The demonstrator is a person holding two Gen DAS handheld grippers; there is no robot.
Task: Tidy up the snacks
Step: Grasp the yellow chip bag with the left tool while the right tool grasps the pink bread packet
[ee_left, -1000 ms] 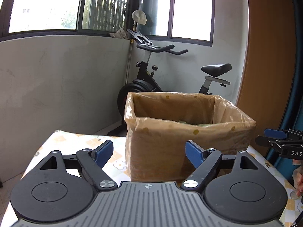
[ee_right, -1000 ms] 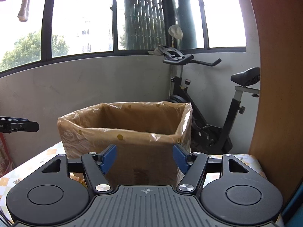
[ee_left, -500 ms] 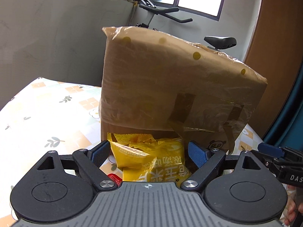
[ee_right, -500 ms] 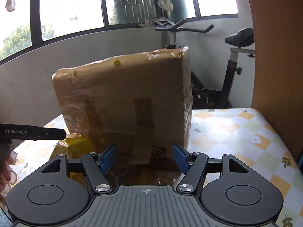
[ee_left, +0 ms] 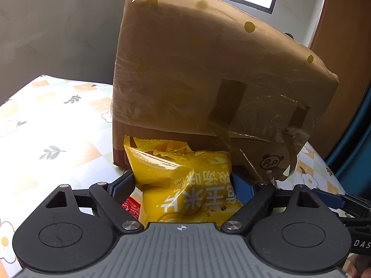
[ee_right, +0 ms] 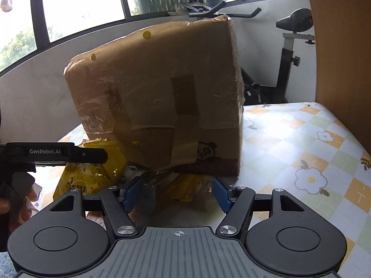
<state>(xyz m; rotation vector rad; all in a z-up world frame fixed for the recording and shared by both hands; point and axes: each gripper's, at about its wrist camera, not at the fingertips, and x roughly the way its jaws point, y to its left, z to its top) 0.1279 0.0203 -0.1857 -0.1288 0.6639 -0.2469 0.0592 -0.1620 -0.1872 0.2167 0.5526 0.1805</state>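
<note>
Both sets of fingers unclenched: left gripper [ee_left: 183, 183] closing around yellow snack bag [ee_left: 185, 185]; squeeze gently, lift into box [ee_left: 208, 81].

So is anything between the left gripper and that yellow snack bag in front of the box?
Nothing visible. The yellow foil snack bag already lies between the blue pads of the left gripper, whose jaws are closing. The tall plastic-wrapped cardboard box stands right behind the bag, and a red packet lies beside it on the pad's near side.
</note>
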